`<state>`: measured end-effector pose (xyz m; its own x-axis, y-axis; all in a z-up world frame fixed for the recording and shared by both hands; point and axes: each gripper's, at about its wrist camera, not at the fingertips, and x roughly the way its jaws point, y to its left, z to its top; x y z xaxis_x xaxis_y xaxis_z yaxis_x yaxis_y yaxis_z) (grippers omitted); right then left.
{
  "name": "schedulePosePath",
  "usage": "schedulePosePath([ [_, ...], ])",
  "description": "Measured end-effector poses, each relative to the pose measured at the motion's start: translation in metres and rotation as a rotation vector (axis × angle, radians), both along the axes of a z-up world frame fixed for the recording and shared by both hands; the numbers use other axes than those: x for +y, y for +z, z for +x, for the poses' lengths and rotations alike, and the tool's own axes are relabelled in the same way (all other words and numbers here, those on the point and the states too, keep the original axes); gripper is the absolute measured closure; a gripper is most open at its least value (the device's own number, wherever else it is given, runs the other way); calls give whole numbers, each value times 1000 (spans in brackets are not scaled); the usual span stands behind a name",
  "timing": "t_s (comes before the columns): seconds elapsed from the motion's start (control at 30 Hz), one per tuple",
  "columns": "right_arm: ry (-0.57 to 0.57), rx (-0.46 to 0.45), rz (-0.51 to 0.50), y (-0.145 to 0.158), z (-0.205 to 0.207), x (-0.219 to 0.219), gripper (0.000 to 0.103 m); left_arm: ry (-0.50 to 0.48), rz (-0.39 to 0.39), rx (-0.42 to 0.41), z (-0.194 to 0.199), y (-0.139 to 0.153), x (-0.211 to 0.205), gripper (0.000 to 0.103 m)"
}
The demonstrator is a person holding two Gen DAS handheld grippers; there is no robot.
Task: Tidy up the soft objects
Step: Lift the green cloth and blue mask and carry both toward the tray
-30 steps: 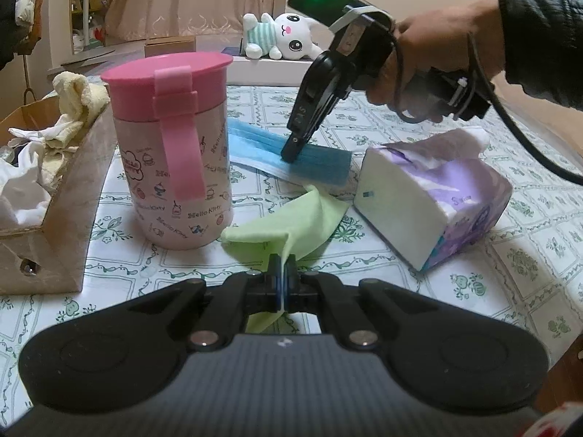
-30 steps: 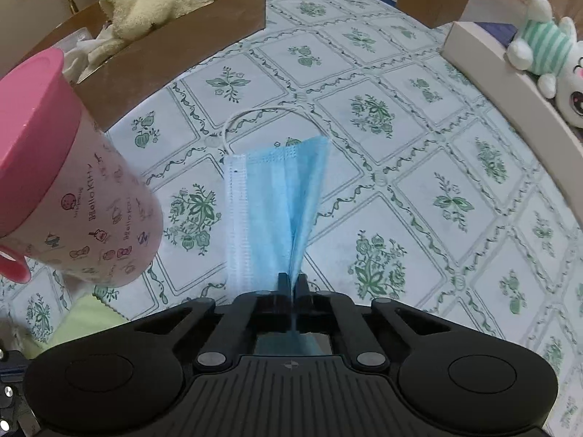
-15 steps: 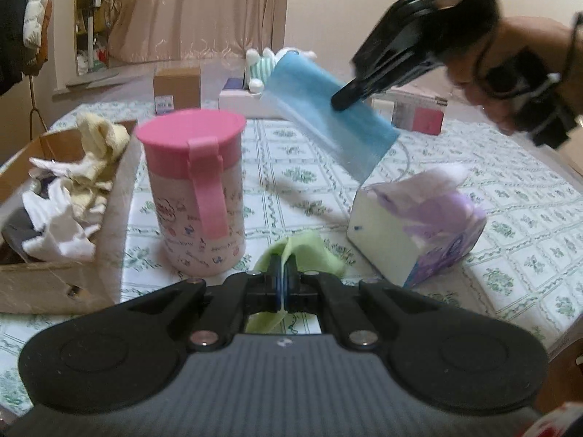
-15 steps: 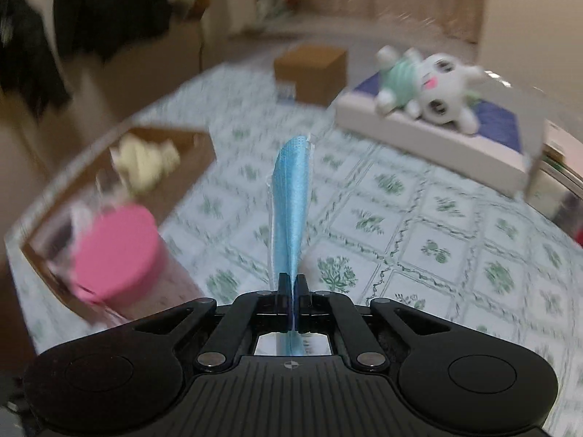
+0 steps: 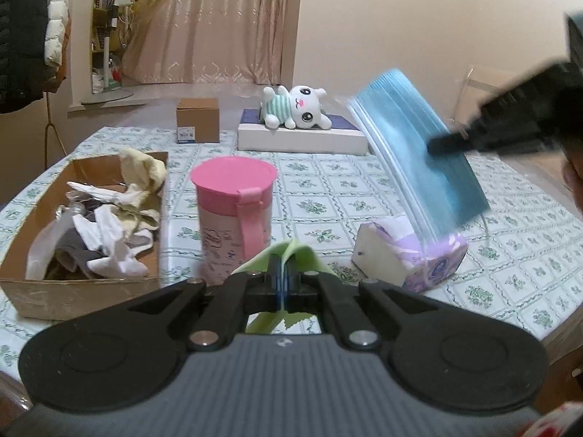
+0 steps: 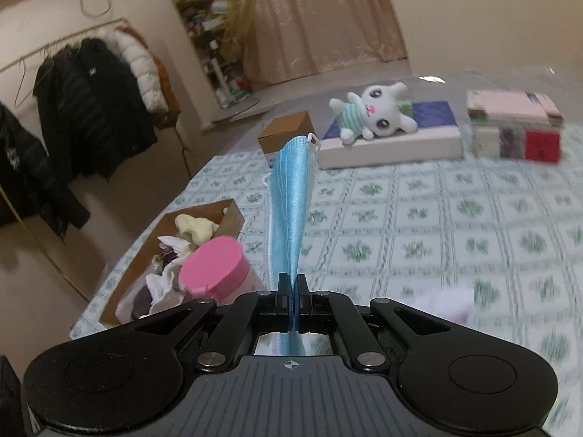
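Clenched fingers of the left gripper pinch a light green cloth, which drapes over and beneath them just above the counter with its green floral squares. On the right gripper, the fingers are likewise clamped, grasping a blue face mask by one edge; the mask stands up edge-on from them, its white ear loop showing at the far tip. Seen from the left wrist, that mask hangs in the air over the right side of the counter, pinched by the dark, blurred right gripper coming in from the right edge.

Just beyond the left gripper stands a pink-lidded cup, upright, with a pink strap down its near side. To its right lies a purple tissue pack, below the raised mask. To the left sits a brown cardboard box, open at the top and holding crumpled white, grey and pale yellow cloths.

Farther back, a small closed carton stands on the counter. Right of it, a white plush toy in a striped green shirt lies on a flat white box. The right wrist view shows a stack of coloured packages further right. Beyond the counter are curtains and dark coats on a rail.
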<state>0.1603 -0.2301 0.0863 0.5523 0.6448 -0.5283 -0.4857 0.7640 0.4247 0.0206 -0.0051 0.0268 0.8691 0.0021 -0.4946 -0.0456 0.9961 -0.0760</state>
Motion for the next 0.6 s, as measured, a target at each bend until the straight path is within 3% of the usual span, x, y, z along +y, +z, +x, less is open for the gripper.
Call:
schedulePosePath([
  [0.27,-44,33,43,-13,-47,-6,102,38,-6,-6,-21,10,17,102],
  [0.6,-20,16,58,-11,-68,5,102,105,-8,-16,-34,19,40,102],
])
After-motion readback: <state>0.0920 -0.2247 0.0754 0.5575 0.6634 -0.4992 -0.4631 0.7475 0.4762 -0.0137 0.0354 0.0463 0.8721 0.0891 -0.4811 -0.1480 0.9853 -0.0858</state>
